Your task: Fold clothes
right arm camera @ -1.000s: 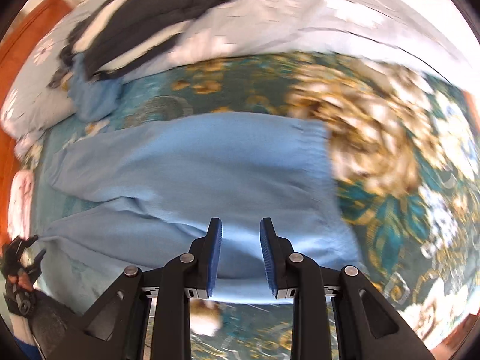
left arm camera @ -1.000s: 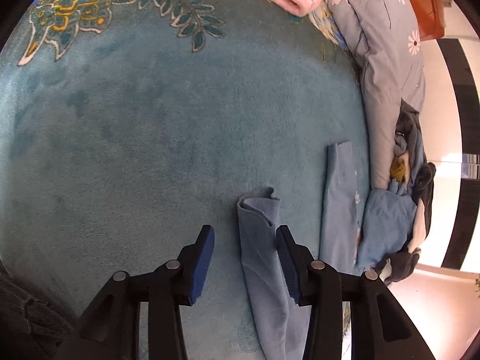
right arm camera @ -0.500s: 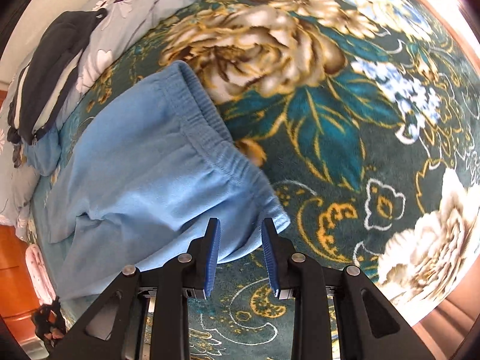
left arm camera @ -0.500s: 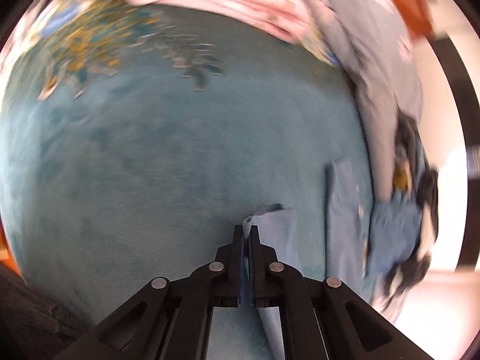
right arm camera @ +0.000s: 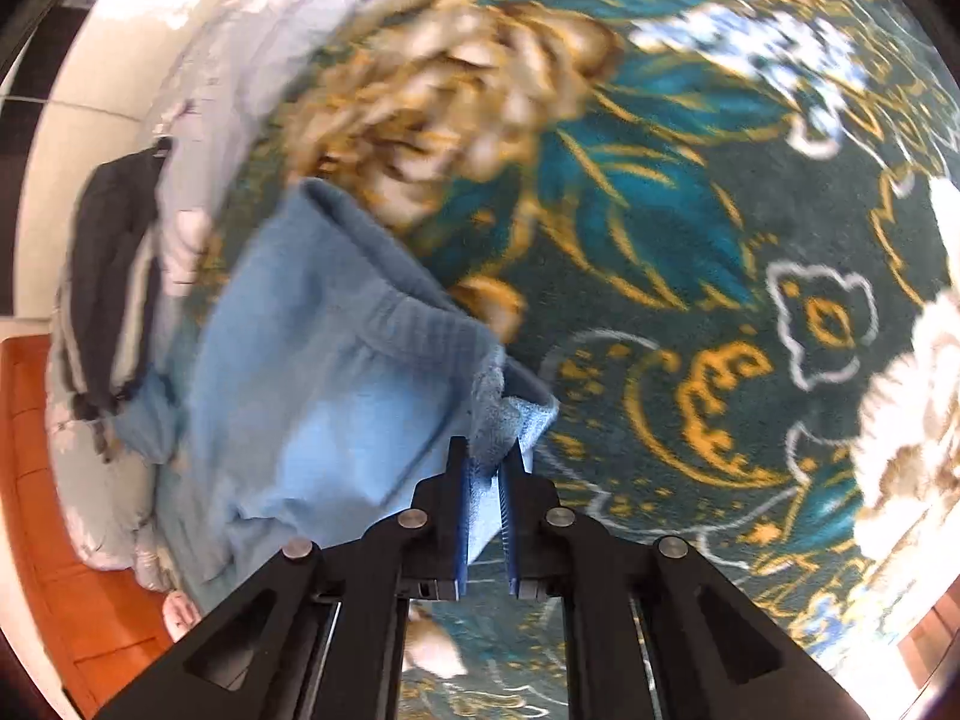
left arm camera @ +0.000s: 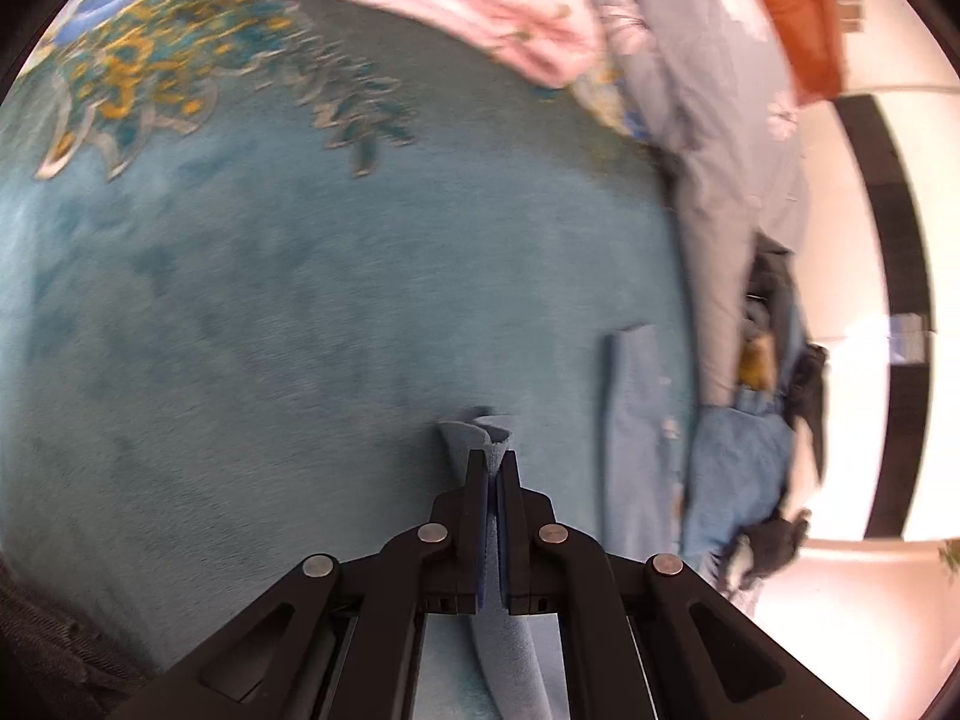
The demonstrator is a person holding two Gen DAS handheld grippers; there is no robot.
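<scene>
Teal floral bedspread (left arm camera: pixel 252 312) | left fingers (left arm camera: pixel 477 480) clamp blue trousers (right arm camera: pixel 312 396) | right fingers (right arm camera: pixel 459 480) closing on waistband

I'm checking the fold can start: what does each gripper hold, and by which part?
Both hold the light blue trousers. The left gripper is shut on a leg's hem end. The right gripper is closing on the ribbed waistband corner, bunched between its fingers.

A home bedroom: floral bedspread (right arm camera: pixel 690 192), grey quilt (left arm camera: pixel 714 120), heaped clothes (left arm camera: pixel 774 372).
</scene>
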